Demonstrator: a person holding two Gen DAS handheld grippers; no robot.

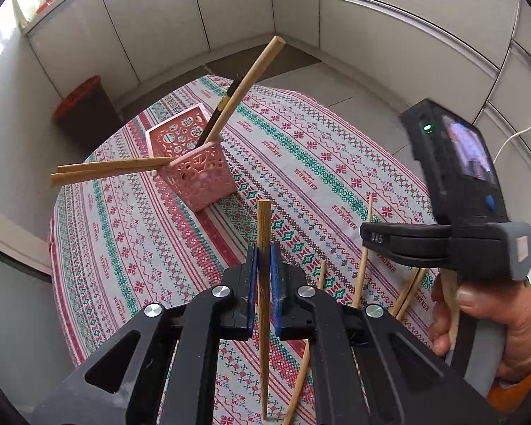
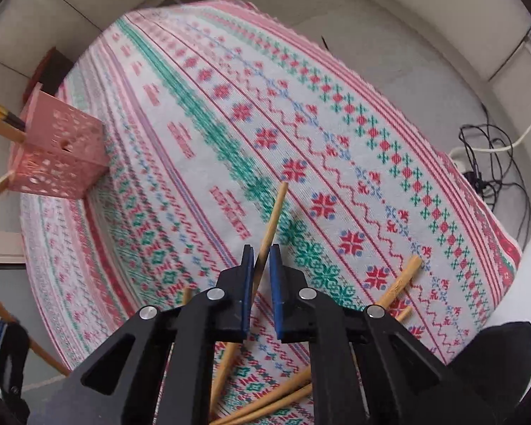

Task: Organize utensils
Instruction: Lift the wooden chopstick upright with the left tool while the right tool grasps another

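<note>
Both grippers are clenched, the left gripper (image 1: 264,258) and right gripper (image 2: 262,265) each on a tan bamboo chopstick (image 1: 264,233) (image 2: 270,223). Mid-collection, I'd judge. Next, each must drop into the pink perforated plastic basket (image 1: 194,166) on the worktop.

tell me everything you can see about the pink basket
The pink basket is a small square plastic holder whose walls are pierced with round and ornamental cut-outs. It stands upright on the patterned tablecloth, towards the table's far side, away from both grippers. Several wooden chopsticks and a dark one lean out over its rim, while two more jut sideways from one corner. Nothing grips it.
</note>
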